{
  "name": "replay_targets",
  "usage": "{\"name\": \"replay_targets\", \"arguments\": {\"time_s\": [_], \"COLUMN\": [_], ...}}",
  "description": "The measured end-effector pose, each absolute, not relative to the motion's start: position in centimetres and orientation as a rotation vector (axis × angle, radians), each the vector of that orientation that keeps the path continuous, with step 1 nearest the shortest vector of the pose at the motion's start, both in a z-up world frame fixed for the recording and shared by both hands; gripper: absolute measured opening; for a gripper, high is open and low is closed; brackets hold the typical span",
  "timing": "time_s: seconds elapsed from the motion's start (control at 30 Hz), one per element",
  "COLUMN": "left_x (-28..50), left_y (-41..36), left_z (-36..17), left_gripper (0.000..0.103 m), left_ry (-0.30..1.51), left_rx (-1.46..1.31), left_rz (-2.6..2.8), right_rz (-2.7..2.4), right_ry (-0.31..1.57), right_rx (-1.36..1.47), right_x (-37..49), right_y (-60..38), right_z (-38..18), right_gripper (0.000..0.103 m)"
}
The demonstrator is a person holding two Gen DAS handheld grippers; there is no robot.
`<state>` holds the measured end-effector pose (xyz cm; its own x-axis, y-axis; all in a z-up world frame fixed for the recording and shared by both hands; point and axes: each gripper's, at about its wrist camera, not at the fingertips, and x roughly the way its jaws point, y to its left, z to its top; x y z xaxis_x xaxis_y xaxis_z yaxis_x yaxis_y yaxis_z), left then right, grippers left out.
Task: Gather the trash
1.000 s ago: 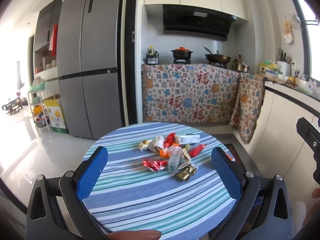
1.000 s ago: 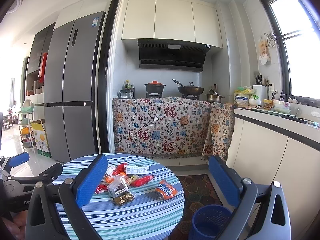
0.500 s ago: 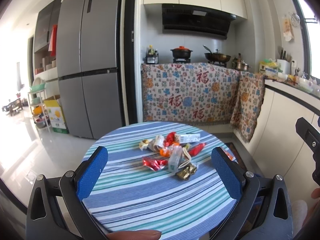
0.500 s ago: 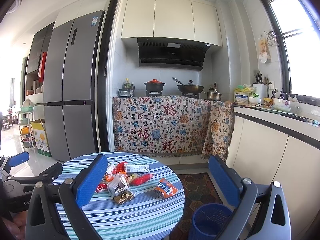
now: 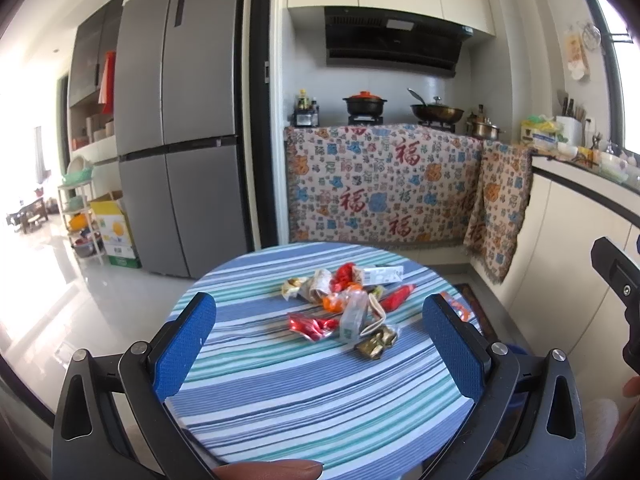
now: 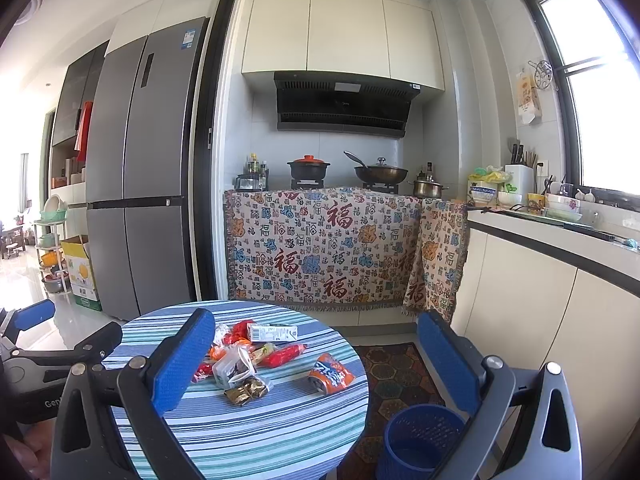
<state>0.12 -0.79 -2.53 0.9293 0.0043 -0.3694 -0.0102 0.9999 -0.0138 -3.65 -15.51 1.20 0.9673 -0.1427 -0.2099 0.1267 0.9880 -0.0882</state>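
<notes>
A pile of snack wrappers (image 5: 348, 304) lies on a round table with a striped blue cloth (image 5: 280, 392). The pile also shows in the right wrist view (image 6: 248, 356), with an orange packet (image 6: 331, 373) apart at its right. A blue mesh trash bin (image 6: 420, 440) stands on the floor right of the table. My left gripper (image 5: 320, 352) is open and empty, held over the near half of the table. My right gripper (image 6: 316, 364) is open and empty, above the table's right edge.
A grey fridge (image 5: 176, 140) stands at the left. A counter draped in patterned cloth (image 6: 320, 248) holds pots at the back. White cabinets (image 6: 560, 320) run along the right. A patterned mat (image 6: 392, 372) lies on the floor by the bin.
</notes>
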Motion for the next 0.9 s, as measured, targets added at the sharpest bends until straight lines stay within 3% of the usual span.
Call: {"name": "replay_targets", "arguments": {"time_s": [0.53, 0.9], "left_x": [0.8, 5.2], "left_y": [1.6, 3.1], "left_z": [-3.7, -9.0], "left_gripper": [0.103, 0.103], "left_ry": [0.426, 0.588], "left_rx": [-0.027, -0.015], "left_rz": [0.032, 0.058], "right_rz": [-0.139, -0.106], "right_ry": [0.241, 0.315], "right_rx": [-0.072, -0.042], "right_x": [-2.9, 0.5], "right_y": [-15.9, -17.1], "right_z": [0.3, -3.4], "right_gripper": [0.103, 0.103]}}
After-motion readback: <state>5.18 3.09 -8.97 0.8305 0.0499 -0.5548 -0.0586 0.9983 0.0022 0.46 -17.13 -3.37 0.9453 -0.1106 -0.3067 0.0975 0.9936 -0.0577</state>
